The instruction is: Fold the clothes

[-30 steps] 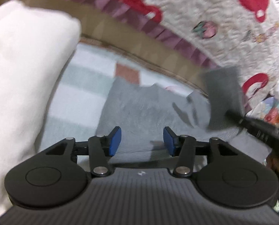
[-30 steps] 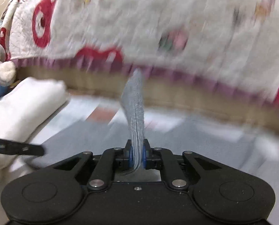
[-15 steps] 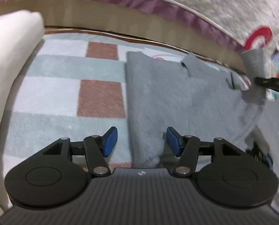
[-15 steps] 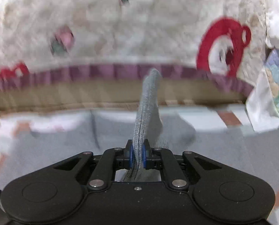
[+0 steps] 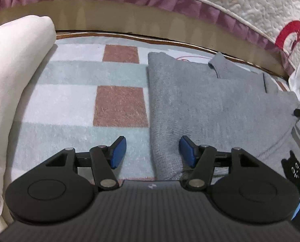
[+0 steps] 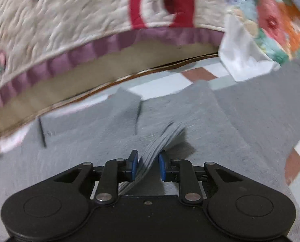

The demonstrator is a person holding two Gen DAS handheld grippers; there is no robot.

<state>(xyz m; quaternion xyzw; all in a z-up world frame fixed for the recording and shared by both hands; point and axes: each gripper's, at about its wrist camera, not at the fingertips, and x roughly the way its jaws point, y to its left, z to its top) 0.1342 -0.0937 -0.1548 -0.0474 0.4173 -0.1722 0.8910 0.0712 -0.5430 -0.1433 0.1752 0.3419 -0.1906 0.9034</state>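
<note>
Checked blanket underlies grey garment. Left gripper jaws apart, straddling garment's left folded edge, edge running straight ahead. Right gripper jaws opening, ribbed cuff loose between, slanting ahead-right.

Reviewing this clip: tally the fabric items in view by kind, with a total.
Grey garment, ribbed cuff between the opening right gripper jaws: 1
White folded cloth: 1
Checked blanket underneath: 1
Quilted bedspread with purple frill: 1
Flowered cloth: 1
Total: 5
</note>
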